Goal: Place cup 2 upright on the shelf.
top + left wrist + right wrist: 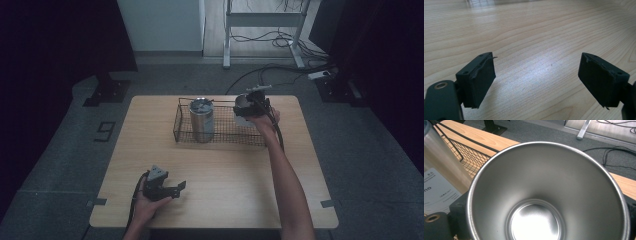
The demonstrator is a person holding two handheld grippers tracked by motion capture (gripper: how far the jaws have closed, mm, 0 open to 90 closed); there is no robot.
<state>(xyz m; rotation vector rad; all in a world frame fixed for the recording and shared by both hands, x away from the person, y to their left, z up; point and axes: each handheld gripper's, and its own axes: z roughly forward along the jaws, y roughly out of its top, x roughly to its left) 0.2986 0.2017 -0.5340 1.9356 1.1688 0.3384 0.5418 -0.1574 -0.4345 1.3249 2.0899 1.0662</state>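
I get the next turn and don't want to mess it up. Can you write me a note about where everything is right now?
Left hand-held gripper: open, holding nothing, low over the near side of the table.
Right hand-held gripper: shut on an empty steel cup, held at the right end of the wire basket.
Done: another steel cup already stands upright in the basket's left part.
Left: probably set the held cup down in the basket and let go. I cannot tell if it touches the basket floor yet.
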